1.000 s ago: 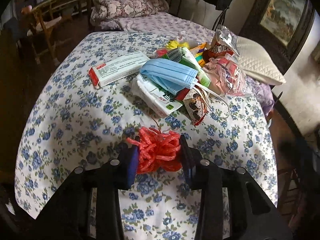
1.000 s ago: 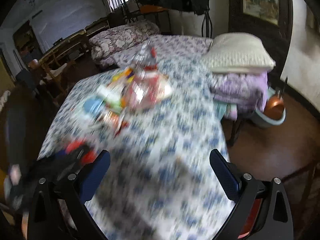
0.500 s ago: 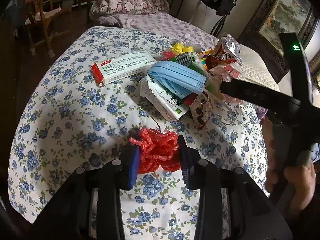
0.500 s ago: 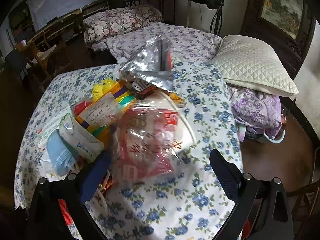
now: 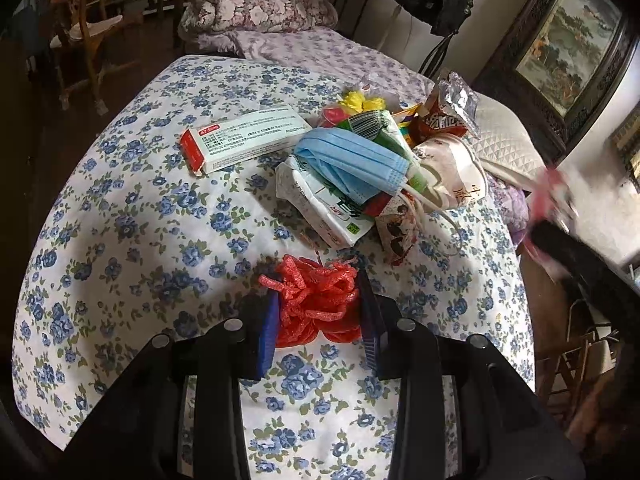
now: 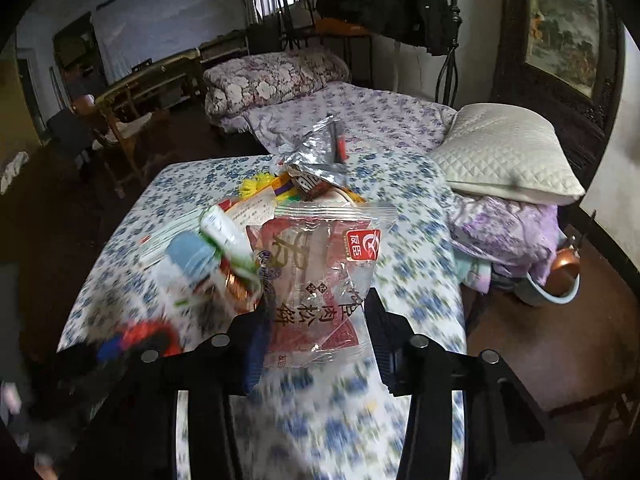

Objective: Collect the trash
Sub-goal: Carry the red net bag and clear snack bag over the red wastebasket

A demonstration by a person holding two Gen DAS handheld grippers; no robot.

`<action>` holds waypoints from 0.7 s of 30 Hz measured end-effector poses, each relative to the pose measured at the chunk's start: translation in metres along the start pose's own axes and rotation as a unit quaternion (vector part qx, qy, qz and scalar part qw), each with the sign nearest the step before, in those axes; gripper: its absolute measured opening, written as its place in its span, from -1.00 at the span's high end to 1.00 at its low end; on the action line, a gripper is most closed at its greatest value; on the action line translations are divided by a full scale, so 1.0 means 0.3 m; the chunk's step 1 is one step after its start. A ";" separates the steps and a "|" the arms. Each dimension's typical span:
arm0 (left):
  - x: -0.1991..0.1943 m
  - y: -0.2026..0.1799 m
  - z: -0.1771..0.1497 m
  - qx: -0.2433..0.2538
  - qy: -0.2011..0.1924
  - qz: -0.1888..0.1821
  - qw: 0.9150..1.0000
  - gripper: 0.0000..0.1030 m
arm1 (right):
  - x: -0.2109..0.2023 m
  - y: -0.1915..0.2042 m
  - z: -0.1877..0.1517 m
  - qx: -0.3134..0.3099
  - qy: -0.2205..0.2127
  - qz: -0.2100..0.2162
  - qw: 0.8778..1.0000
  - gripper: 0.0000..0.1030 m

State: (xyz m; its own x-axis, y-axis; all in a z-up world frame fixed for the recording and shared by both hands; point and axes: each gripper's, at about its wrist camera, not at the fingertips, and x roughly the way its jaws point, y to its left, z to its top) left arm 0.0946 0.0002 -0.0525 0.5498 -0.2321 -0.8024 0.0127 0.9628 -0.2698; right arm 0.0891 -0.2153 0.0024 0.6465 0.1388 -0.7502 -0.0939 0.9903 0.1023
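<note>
Since 0.5 s ago, the right gripper has been closed onto the clear snack wrapper, which is lifted off the pile with its long side pointing up. The red net is still clamped in the left gripper above the flowered counter. The pile's lower parts are blurred.

Red foam netting: rough, matt. Snack wrapper: clear glossy plastic, crinkled. Face mask: matt pleated blue fabric. Box: smooth card. Foil bag: shiny, silvery. Floral cloth: matt cotton-like.
</note>
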 end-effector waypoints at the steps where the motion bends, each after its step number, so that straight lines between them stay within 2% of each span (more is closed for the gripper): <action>1: 0.000 0.001 0.002 0.001 -0.001 -0.001 1.000 0.30 | -0.034 -0.014 -0.023 0.003 -0.003 -0.001 1.000 0.13; 6: -0.021 -0.037 -0.016 0.017 -0.009 -0.017 1.000 0.30 | -0.174 -0.097 -0.125 0.021 -0.012 -0.007 1.000 0.13; 9: -0.065 -0.083 -0.031 0.041 -0.020 -0.056 0.997 0.30 | -0.265 -0.168 -0.207 0.035 -0.018 -0.016 0.999 0.13; 11: -0.098 -0.123 -0.049 0.065 -0.028 -0.061 0.996 0.30 | -0.342 -0.235 -0.284 0.047 -0.022 -0.028 0.998 0.12; 16: -0.174 -0.286 -0.117 0.129 -0.030 -0.050 0.990 0.30 | -0.439 -0.389 -0.458 0.077 -0.008 -0.064 0.995 0.12; 21: -0.232 -0.524 -0.211 0.168 -0.010 -0.099 0.981 0.30 | -0.482 -0.562 -0.619 0.125 0.017 -0.097 0.987 0.12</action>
State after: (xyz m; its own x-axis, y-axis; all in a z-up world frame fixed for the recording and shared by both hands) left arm 0.0015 -0.1438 0.0123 0.5255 -0.4203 -0.7398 0.3933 0.8910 -0.2268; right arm -0.1293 -0.4030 -0.0277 0.6078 -0.0489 -0.7926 0.2206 0.9692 0.1093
